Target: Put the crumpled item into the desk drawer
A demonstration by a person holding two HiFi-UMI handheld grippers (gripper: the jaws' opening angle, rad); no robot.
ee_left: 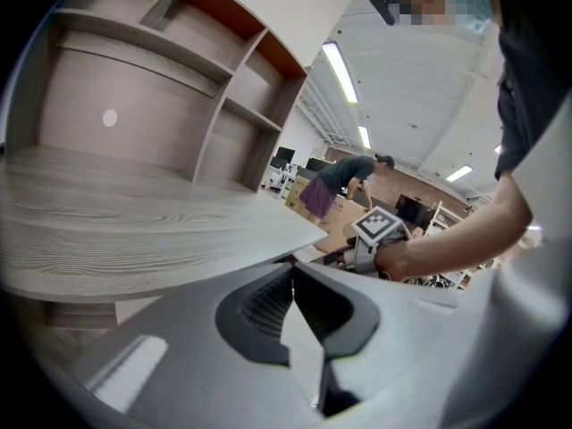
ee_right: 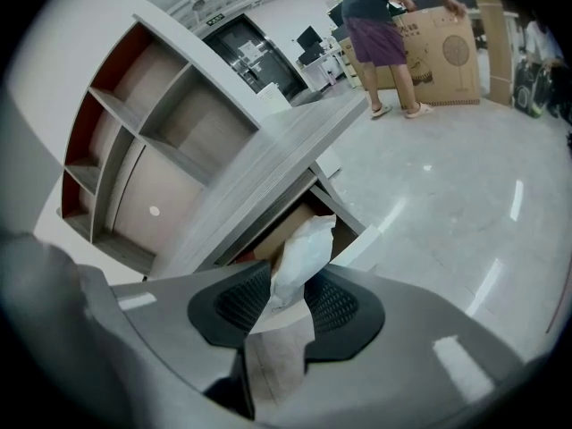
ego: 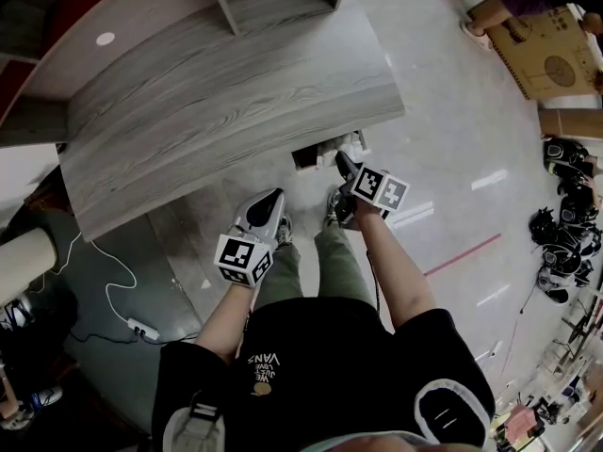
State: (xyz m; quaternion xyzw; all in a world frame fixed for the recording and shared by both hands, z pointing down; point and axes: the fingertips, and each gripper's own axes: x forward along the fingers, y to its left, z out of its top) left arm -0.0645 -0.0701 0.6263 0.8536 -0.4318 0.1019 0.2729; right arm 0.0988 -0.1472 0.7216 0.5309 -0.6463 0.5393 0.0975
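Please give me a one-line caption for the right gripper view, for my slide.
Right gripper, jaws opening around the crumpled white item, at the open desk drawer.

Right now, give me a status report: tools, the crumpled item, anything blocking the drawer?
Left tool shut, empty. Right tool opening, white crumpled item between its jaws at the open drawer. Nothing seen in the way.

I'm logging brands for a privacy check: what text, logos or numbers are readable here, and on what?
"VANS", upside down, on the person's black T-shirt; the smaller print beside it is too small to read.
Print on the brown cardboard box: too blurred to read.
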